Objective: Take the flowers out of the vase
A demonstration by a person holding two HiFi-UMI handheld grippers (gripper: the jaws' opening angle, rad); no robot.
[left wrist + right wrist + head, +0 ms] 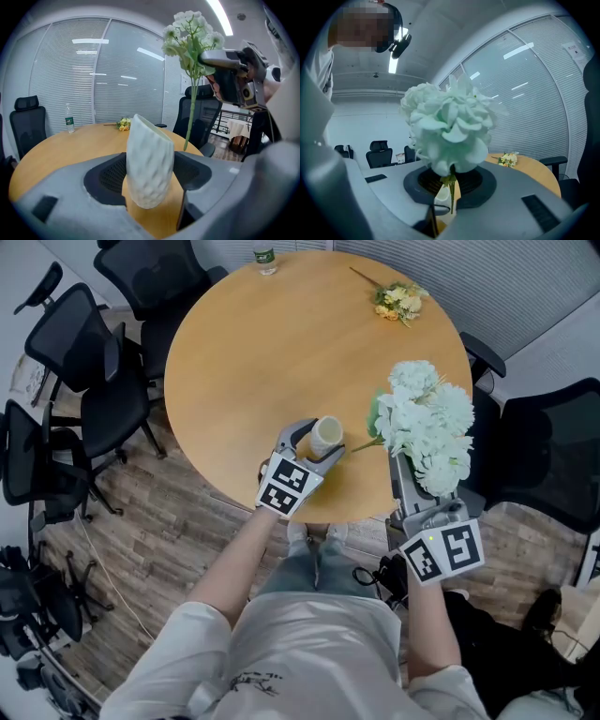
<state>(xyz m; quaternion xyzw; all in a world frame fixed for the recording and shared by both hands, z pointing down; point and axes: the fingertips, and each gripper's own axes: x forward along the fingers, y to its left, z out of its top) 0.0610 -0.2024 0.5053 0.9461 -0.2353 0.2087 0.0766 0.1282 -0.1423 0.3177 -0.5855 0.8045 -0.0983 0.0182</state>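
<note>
Right of the vase (pixel 325 435), the white flowers (pixel 427 423) hang clear of its mouth, stem roughly upright, its tip just beside the rim. The right gripper (pixel 450 187) pinches the stem below the blooms. The left gripper (pixel 150 183) clamps the tilted vase over the table's (pixel 262 362) near edge.

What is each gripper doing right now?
Left gripper: closed on the white vase.
Right gripper: closed on the stem of the white flowers.

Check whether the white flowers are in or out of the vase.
Out: the white flowers hang beside the vase, stem end clear of its mouth.
</note>
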